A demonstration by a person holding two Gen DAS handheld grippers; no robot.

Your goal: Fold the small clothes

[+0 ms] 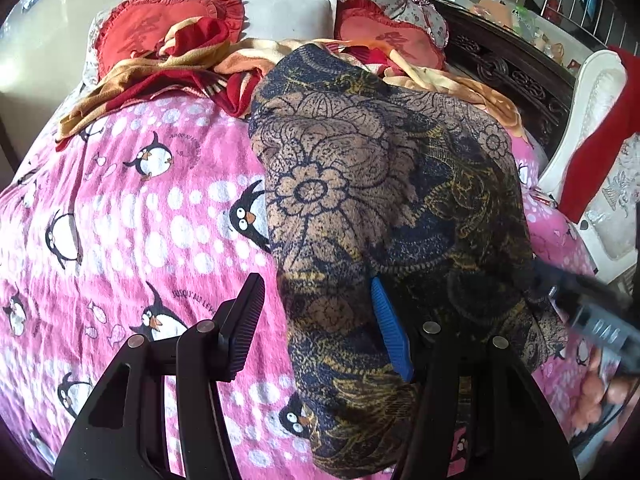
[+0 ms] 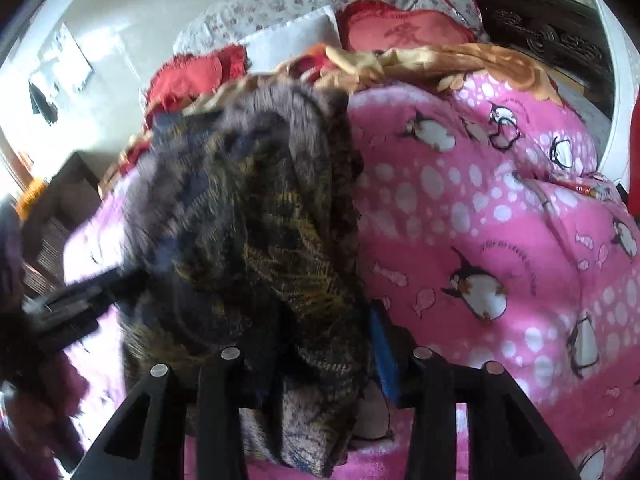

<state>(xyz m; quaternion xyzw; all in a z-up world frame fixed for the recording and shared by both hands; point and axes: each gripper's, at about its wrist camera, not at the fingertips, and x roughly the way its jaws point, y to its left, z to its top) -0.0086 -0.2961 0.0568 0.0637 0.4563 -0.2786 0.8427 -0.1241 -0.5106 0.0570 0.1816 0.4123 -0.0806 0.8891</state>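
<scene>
Right gripper [image 2: 320, 344] clamped on patterned garment [image 2: 256, 216]; left gripper [image 1: 320, 320] spread wide, garment against its right finger.

— Any writing you can make out?
— Curved lettering on the pink penguin sheet [image 1: 132, 208], beginning "JUSQU'AU"; the rest is too small.
— Anything else?
— A Chinese character on the red cushion [image 2: 404, 32], not clear enough to name, and red print on a pencil [image 2: 580, 188], illegible
</scene>
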